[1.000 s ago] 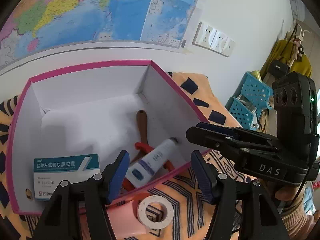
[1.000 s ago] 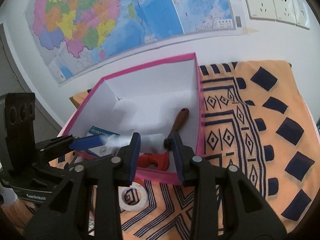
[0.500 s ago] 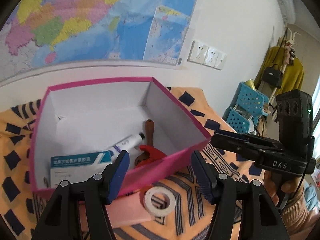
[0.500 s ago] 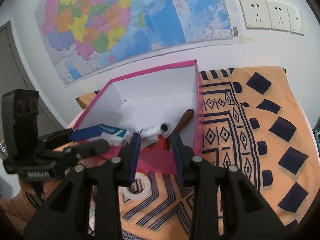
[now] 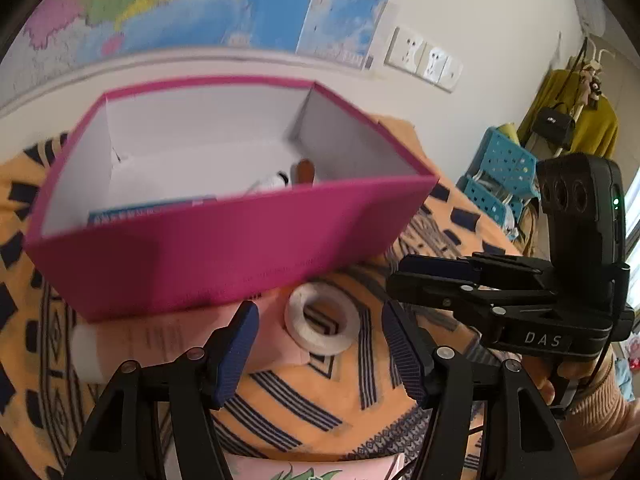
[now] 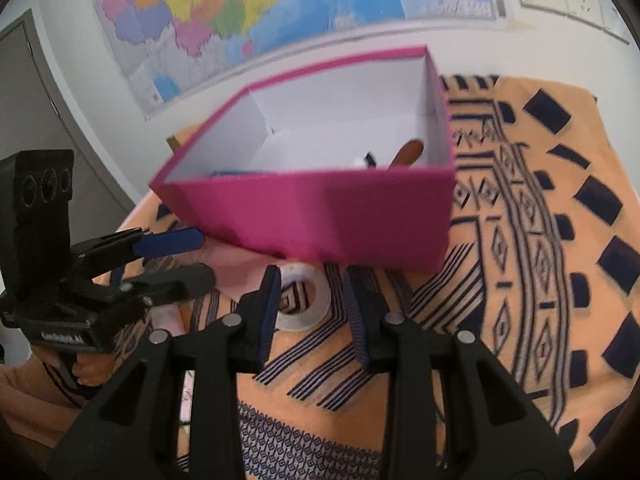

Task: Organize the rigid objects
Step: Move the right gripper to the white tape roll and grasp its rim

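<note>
A pink box with a white inside stands on the patterned orange cloth; it also shows in the right wrist view. Inside it lie a blue-and-white medicine carton, a white tube and a brown wooden handle. A white tape roll lies on the cloth in front of the box, and shows in the right wrist view. A pink tube lies beside it. My left gripper is open and empty, low over the tape roll. My right gripper is open and empty, just before the roll.
The orange patterned cloth covers the table. A map and wall sockets are on the wall behind the box. Blue plastic baskets and hanging clothes stand at the far right.
Both grippers have pulled back from over the box and dropped low in front of it, near the tape roll. The white tube left behind lies in the box.
</note>
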### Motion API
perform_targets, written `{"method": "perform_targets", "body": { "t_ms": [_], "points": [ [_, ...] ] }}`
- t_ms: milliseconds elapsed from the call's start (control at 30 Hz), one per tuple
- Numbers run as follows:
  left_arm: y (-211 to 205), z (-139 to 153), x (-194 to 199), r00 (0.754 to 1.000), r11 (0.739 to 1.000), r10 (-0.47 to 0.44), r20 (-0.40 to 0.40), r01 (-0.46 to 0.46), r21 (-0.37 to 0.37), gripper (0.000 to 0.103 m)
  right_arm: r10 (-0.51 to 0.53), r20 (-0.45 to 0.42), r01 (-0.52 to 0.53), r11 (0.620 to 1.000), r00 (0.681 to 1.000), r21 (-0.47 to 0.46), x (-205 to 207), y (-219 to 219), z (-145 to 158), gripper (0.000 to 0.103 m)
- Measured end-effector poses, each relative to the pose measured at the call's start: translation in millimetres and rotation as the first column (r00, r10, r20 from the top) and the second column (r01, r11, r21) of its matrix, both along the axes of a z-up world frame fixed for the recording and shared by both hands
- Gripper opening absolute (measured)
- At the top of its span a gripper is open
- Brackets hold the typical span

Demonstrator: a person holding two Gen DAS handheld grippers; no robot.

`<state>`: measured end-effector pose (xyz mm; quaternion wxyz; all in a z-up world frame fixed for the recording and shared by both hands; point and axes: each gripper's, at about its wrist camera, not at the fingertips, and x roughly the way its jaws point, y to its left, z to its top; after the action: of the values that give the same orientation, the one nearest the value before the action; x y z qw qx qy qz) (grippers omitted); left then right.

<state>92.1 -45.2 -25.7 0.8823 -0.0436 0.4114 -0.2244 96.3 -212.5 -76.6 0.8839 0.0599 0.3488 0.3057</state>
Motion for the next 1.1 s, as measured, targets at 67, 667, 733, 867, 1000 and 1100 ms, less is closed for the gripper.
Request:
{"method": "perform_targets", "body": {
  "t_ms": [67,667,733,867,1000,1100],
  "points": [
    [-2,-7,2,1.000,1.000,0.004,-0.017,-0.003,0.014,0.064,0.005,-0.013,-0.005,1.000,1.000,-0.015,2,5,-6,0.035],
    [-14,-27,4,0.996,0.999,-0.017,-0.090,0.020,0.030,0.045,0.010,-0.102,-0.017,0.998,0.995,-0.066,25,28,-35,0.035],
    [-13,-29,4,0.995,0.999,-0.017,-0.097,0.020,0.028,0.044,0.009,-0.105,-0.016,0.998,0.994,-0.067,26,28,-37,0.034],
    [-13,-31,5,0.994,1.000,-0.019,-0.107,0.021,0.018,0.044,0.007,-0.103,-0.015,0.997,0.995,-0.079,27,30,-38,0.031],
    [-14,-31,5,0.994,1.000,-0.021,-0.109,0.024,0.019,0.043,0.003,-0.096,-0.012,0.995,0.995,-0.094,28,32,-39,0.026],
    [-14,-32,6,0.994,1.000,-0.023,-0.110,0.024,0.016,0.043,-0.002,-0.086,-0.008,0.994,0.996,-0.109,28,33,-40,0.022]
  ]
}}
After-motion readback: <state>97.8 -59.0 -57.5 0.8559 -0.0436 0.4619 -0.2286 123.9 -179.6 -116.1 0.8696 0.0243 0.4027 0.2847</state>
